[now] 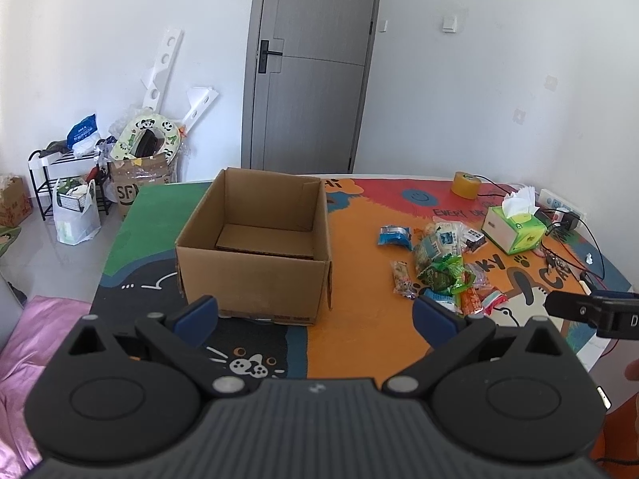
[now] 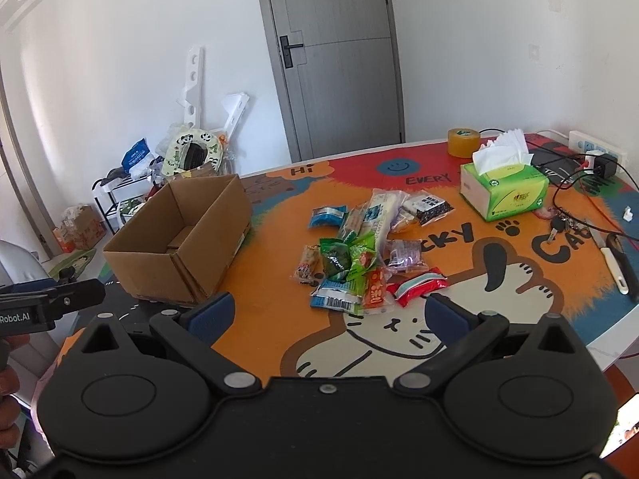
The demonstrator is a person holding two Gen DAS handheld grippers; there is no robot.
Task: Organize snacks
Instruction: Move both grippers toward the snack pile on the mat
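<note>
Snacks (image 2: 359,255) sit in a loose heap on the orange part of the cartoon cat tablecloth (image 2: 279,319), packets overlapping: green wrappers in the middle, a blue packet (image 2: 328,215) at the far left edge, a red-and-white wrapper (image 2: 419,285) nearest the camera, a barcoded blue-and-white pack (image 2: 339,299) beside it. Left of the heap, well apart, stands the cardboard box (image 1: 255,239), flaps open at the top, only a loose sheet of cardboard on its floor.

Left gripper (image 1: 315,315) hovers over the near edge of the table, facing the box, blue-padded fingers (image 1: 199,315) spread wide with nothing between them. Right gripper (image 2: 327,319) matches it, jaws wide apart and holding nothing, aimed at the snack pile, the red-and-white wrapper just beyond its right finger.

Behind the heap: a green tissue box (image 2: 503,189) with white tissue poking out, a roll of brown packing tape (image 2: 463,141) further back, a white power strip (image 2: 595,151) with a plugged-in adapter at the far right edge, keys (image 2: 559,223) and black cables trailing nearby. A grey door (image 1: 311,68) stands shut in the back wall.
</note>
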